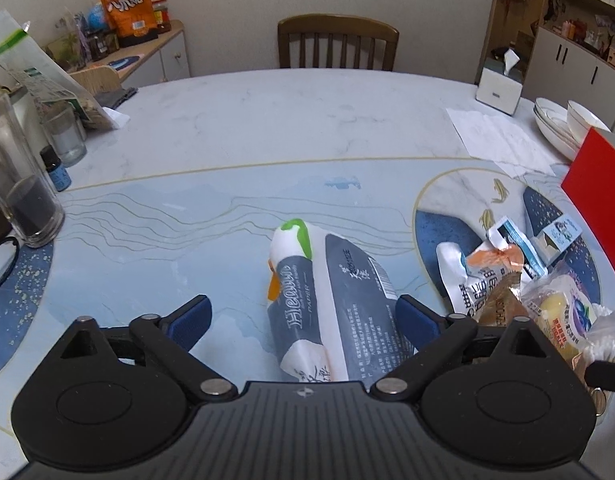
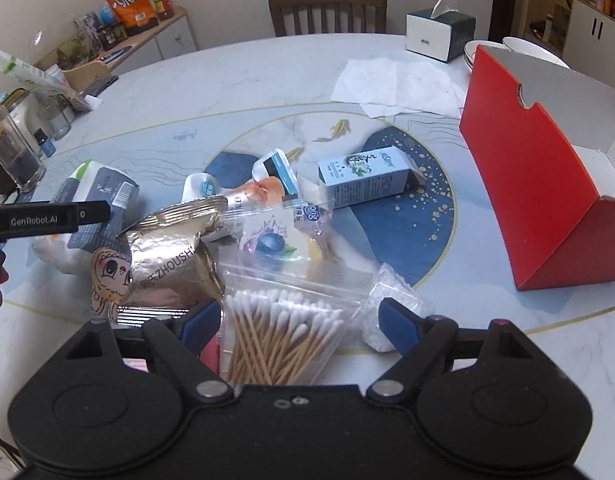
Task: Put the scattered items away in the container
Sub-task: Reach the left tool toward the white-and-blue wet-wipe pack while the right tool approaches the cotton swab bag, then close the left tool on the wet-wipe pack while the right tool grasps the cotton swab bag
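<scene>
My left gripper (image 1: 303, 320) is open just above the table, straddling a grey-and-white tissue pack (image 1: 331, 308). The pack lies near the right pad, and the left pad stands well clear of it. My right gripper (image 2: 299, 322) is open around a clear zip bag of cotton swabs (image 2: 283, 336), and neither pad presses on it. Beyond the bag lie a silver snack bag (image 2: 171, 256), a blueberry jelly packet (image 2: 271, 240), a white-and-orange pouch (image 2: 243, 192) and a pale blue carton (image 2: 367, 178). The red container (image 2: 539, 184) stands open at the right.
On the left edge stand a tall glass jar (image 1: 23, 200) and a small blue bottle (image 1: 57, 172). A tissue box (image 1: 499, 88), stacked bowls (image 1: 563, 124) and a paper sheet (image 1: 499, 136) sit far right. A wooden chair (image 1: 337, 42) stands behind the table.
</scene>
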`<state>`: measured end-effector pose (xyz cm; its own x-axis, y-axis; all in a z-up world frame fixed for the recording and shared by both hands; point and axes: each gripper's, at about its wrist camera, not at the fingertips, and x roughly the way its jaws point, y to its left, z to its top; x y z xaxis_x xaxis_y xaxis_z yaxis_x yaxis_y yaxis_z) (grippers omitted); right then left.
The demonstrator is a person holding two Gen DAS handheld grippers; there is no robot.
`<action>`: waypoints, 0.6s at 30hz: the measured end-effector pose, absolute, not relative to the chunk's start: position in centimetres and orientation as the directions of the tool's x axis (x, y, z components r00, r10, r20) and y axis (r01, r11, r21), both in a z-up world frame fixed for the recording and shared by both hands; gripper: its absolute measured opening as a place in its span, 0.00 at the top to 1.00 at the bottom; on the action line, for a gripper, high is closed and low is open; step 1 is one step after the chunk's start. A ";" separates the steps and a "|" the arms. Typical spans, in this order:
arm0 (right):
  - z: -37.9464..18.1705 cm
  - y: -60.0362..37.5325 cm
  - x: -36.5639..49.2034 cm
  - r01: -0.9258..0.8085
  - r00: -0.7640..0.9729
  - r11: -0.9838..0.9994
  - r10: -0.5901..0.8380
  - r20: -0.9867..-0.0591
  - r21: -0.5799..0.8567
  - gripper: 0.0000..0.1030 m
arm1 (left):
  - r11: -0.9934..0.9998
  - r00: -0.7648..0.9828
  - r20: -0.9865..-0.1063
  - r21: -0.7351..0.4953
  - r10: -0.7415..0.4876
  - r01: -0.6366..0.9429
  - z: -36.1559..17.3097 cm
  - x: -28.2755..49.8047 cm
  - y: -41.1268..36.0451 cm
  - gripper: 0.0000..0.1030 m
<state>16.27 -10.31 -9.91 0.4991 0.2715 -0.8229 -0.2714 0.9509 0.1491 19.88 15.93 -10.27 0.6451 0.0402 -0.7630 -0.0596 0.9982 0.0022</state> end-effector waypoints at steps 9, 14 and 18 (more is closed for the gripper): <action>-9.9 -9.3 16.3 -0.288 0.492 0.953 0.234 -0.839 0.097 0.29 | 0.998 0.634 -0.773 -0.044 -0.013 -0.034 -10.9 20.2 16.1 0.25; -9.7 -9.6 16.4 -0.275 0.486 0.956 0.233 -0.842 0.106 0.38 | 0.997 0.633 -0.773 -0.075 -0.045 -0.021 -11.0 20.3 16.1 0.40; -9.6 -9.7 16.3 -0.277 0.485 0.955 0.237 -0.842 0.109 0.45 | 0.995 0.635 -0.770 -0.101 -0.065 -0.021 -10.8 20.3 16.3 0.50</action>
<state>16.33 -9.72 -9.58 0.4851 0.2369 -0.8418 -0.2770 0.9547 0.1091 20.30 16.31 -10.82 0.6347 -0.0649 -0.7701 -0.0209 0.9947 -0.1011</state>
